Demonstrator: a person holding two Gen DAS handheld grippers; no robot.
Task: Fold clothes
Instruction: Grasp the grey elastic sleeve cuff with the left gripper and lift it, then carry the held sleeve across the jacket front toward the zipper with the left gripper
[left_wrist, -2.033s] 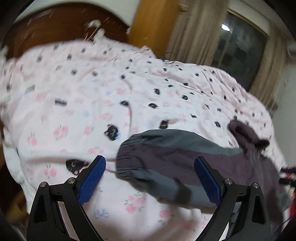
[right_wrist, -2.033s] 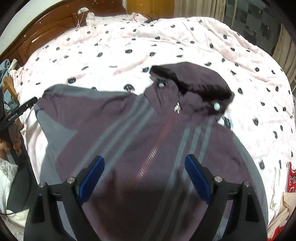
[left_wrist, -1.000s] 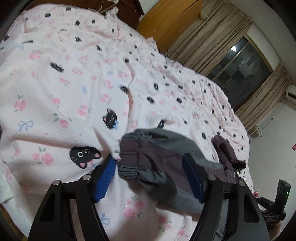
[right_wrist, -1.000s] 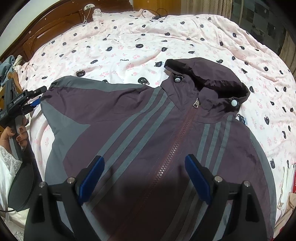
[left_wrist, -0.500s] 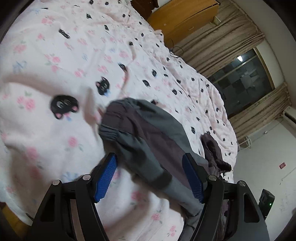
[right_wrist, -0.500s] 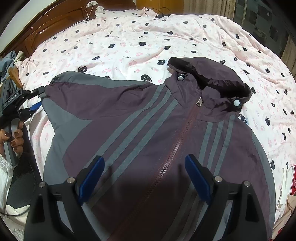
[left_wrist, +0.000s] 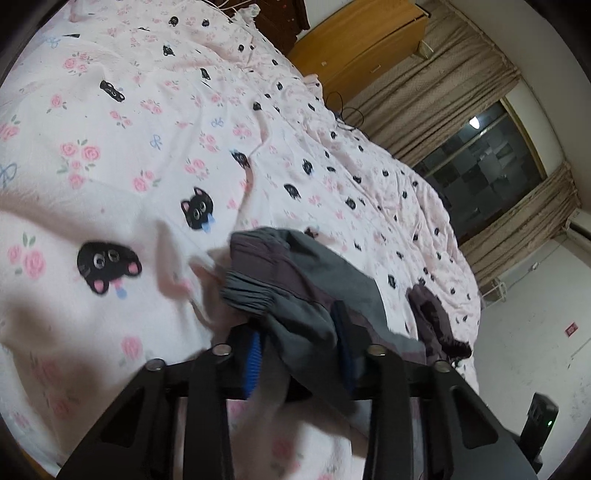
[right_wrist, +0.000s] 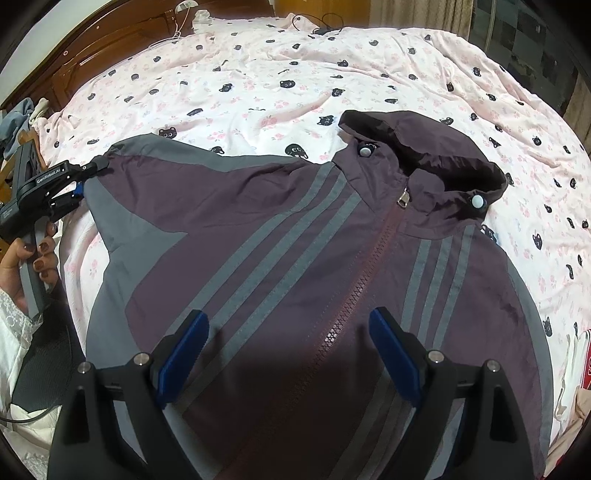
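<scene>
A dark purple hooded jacket (right_wrist: 295, 229) with grey stripes lies front up and zipped on the bed, its hood (right_wrist: 424, 147) at the upper right. My right gripper (right_wrist: 288, 325) hovers open over the jacket's lower front, nothing between its blue pads. At the far left my left gripper (right_wrist: 85, 177), held by a hand (right_wrist: 33, 254), pinches the end of the outstretched sleeve. In the left wrist view my left gripper (left_wrist: 299, 350) is shut on the grey and purple sleeve (left_wrist: 295, 280) just behind its gathered cuff, and the hood (left_wrist: 432, 317) shows beyond.
The bed cover (right_wrist: 258, 74) is pink with black cat faces and roses. A wooden headboard (right_wrist: 92, 48) runs along the far left. Loose clothes (right_wrist: 22, 114) are piled at the left edge and a red and white garment (right_wrist: 583, 365) at the right. A wardrobe (left_wrist: 362, 48) and curtains (left_wrist: 443, 85) stand past the bed.
My left gripper, open around the sleeve cuff half a second ago, has shut on the sleeve. The right gripper stays open over the jacket front, barely moved.
</scene>
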